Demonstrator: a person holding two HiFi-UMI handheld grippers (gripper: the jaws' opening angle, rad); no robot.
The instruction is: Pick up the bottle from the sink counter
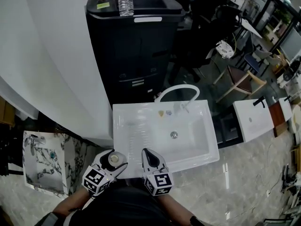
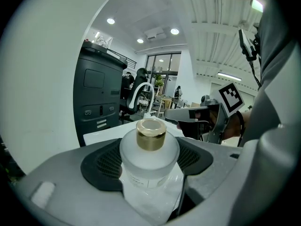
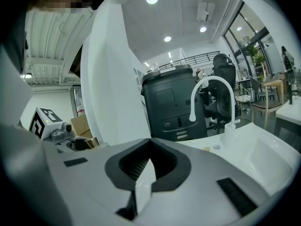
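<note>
A small frosted glass bottle (image 2: 149,159) with a gold cap (image 1: 114,158) sits between the jaws of my left gripper (image 1: 115,161), which is shut on its body. In the head view this is by the near left corner of the white sink counter (image 1: 136,126); whether the bottle still touches the counter is hidden. My right gripper (image 1: 149,155) hangs just to the right of it over the counter's near edge, jaws shut with nothing between them. In the left gripper view the right gripper (image 2: 188,115) shows at the right. In the right gripper view the gold cap (image 3: 92,142) shows at the left.
A curved white faucet (image 1: 179,90) stands at the sink's far edge, with a drain (image 1: 174,134) in the basin. Behind it stands a tall black machine (image 1: 136,41) with a plastic water bottle (image 1: 125,0) on top. A white wall (image 1: 51,65) curves along the left. Chairs (image 1: 242,79) and another white basin (image 1: 251,119) stand to the right.
</note>
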